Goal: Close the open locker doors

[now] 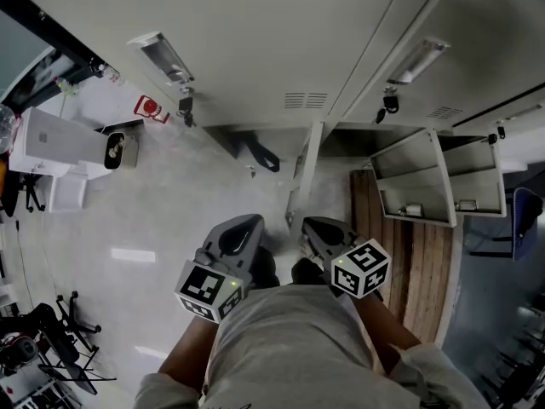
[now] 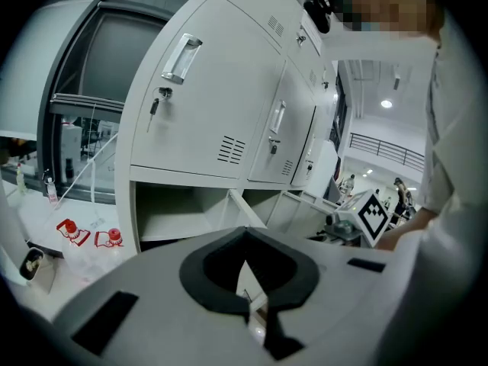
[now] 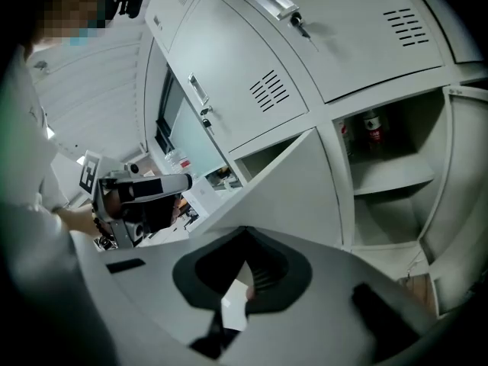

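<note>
The floor (image 1: 145,220) here is pale grey and shiny, and a row of white lockers (image 1: 255,41) stands along it. The top lockers are shut. Each one has a long handle (image 1: 166,58) and a key (image 1: 185,105) hanging in its lock. Under them, the bottom lockers are open. One open door (image 1: 305,173) sticks straight out toward the person, so from above only its thin edge shows. A second open door (image 1: 409,177) hangs farther to the right, over some brown wooden boards (image 1: 421,271) on the floor. In the right gripper view, the open locker beside the first door has a shelf, and a small bottle (image 3: 371,128) with red on it stands inside. The person stands in front of the lockers and holds both claws low and near each other. The left claw (image 1: 244,226) is just to the left of the thin door edge and does not touch it. Its two jaws are pressed together at the tips and hold nothing. The right claw (image 1: 318,227) is close on the other side of that door edge, and it is also apart from the door. Its jaws are together too, with nothing between them. Off to the left stands a white box (image 1: 51,139), and small red things (image 1: 149,107) lie on the floor near the lockers.
</note>
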The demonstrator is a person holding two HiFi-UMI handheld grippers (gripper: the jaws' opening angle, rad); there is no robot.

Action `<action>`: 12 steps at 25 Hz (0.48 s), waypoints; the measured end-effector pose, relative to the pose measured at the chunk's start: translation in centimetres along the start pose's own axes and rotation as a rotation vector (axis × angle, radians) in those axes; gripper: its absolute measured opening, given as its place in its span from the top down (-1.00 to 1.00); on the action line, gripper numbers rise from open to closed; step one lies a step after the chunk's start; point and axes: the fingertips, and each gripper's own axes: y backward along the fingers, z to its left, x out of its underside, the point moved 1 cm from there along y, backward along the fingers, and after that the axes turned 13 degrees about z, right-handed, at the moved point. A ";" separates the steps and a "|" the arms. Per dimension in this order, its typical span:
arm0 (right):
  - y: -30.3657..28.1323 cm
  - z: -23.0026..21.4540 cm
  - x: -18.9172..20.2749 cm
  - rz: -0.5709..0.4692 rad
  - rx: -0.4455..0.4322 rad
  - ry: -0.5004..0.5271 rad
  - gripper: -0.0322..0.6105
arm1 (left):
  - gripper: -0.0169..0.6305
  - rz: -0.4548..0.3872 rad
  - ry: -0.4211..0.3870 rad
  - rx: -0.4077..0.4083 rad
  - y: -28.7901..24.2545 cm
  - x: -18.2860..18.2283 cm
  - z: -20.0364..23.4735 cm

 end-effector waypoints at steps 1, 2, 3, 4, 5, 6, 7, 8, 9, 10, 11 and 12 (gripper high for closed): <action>-0.4 0.3 -0.2 0.004 -0.006 0.006 0.82 | 0.90 -0.001 0.004 -0.004 0.2 0.1 0.4; -0.7 0.6 -0.4 0.007 -0.010 0.011 0.82 | 0.90 -0.003 0.009 -0.007 0.4 0.1 0.7; -1.1 0.8 -0.6 0.011 -0.014 0.017 0.82 | 0.90 -0.004 0.013 -0.009 0.5 0.2 1.1; -1.4 1.0 -0.8 0.014 -0.018 0.022 0.82 | 0.90 -0.005 0.018 -0.011 0.7 0.2 1.4; -1.8 1.2 -1.0 0.017 -0.020 0.028 0.82 | 0.90 -0.007 0.022 -0.012 0.8 0.3 1.7; -2.0 1.3 -1.2 0.020 -0.021 0.032 0.82 | 0.90 -0.008 0.025 -0.012 0.8 0.3 2.0; -2.2 1.4 -1.3 0.021 -0.022 0.035 0.82 | 0.90 -0.010 0.027 -0.012 0.8 0.3 2.2; -2.4 1.3 -1.5 0.021 -0.022 0.036 0.82 | 0.90 -0.012 0.028 -0.013 0.8 0.4 2.4; -2.6 1.3 -1.6 0.021 -0.021 0.036 0.82 | 0.90 -0.014 0.029 -0.013 0.8 0.3 2.7; -2.8 1.4 -1.8 0.022 -0.022 0.036 0.82 | 0.90 -0.015 0.028 -0.013 0.8 0.3 2.9; -3.1 1.5 -2.0 0.022 -0.022 0.037 0.82 | 0.90 -0.017 0.027 -0.014 0.9 0.2 3.3; -3.3 1.6 -2.3 0.023 -0.023 0.039 0.82 | 0.90 -0.019 0.026 -0.015 1.0 0.1 3.6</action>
